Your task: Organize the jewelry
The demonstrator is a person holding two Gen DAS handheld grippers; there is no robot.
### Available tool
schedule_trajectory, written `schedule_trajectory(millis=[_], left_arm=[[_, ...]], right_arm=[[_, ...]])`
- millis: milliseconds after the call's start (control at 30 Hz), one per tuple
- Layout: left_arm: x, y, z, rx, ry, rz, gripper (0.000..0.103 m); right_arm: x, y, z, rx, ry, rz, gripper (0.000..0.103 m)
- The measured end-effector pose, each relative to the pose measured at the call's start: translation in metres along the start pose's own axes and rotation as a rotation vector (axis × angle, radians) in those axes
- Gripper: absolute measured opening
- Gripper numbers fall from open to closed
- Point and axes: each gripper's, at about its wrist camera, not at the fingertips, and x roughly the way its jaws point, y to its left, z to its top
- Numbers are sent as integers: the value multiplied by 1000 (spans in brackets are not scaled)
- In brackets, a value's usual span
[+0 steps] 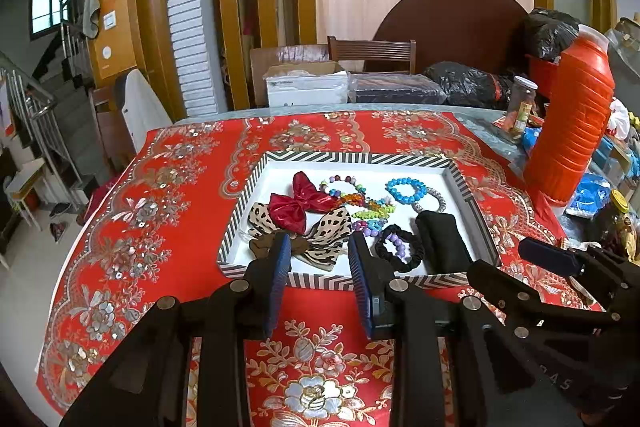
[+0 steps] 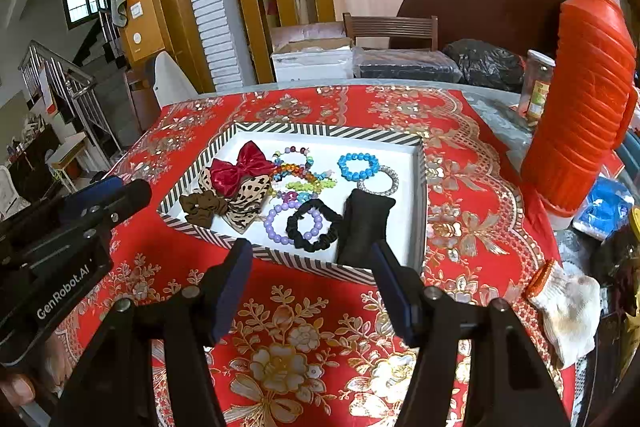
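All the jewelry and hair pieces lie together in the shallow white tray with a black-and-white striped rim (image 2: 320, 129), which sits on the bench under a red cloth with gold flowers (image 2: 304, 339). Inside, the soft pieces are gathered at the left: a shiny red fabric bow (image 2: 240, 167) lies over a leopard-print bow (image 2: 248, 205), with a brown scrunchie (image 2: 202, 206) touching it. The beaded pieces sit toward the middle and right, among them a turquoise bead bracelet (image 2: 358, 166), a lilac bead bracelet (image 2: 280, 221) and a black scrunchie (image 2: 316, 227); a black cushion-like holder (image 2: 362, 227) lies at the near right, probably meant to carry bracelets. This grouping fits either a sorted tray or one awaiting sorting. The left gripper (image 1: 320, 279) hovers just short of the tray's near rim, fingers moderately apart and empty; the right gripper (image 2: 312, 279) hangs beside it, level, fingers wide and empty, both pointing at the tray.
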Motion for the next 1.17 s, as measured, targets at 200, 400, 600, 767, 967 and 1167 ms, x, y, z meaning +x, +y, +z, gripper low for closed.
schedule_trajectory(millis=[200,400,600,767,967,1167], left_arm=[[2,2,0,-2,7,-6,27],[5,2,-1,-4,13,-9,27],[5,2,-1,-4,14,-9,27],[6,1,-1,-4,16,-9,27],[10,-1,-4,-8,20,-17,27],[15,-3,-7,2,24,-13,27]], right_arm=[[5,2,-1,-1,13,3,64],[8,2,-3,-3,20,4,64],[7,2,-3,1,15,2,64],[7,1,-2,2,19,2,64],[8,0,-4,3,26,2,64],[11,-4,-6,12,34,0,65]])
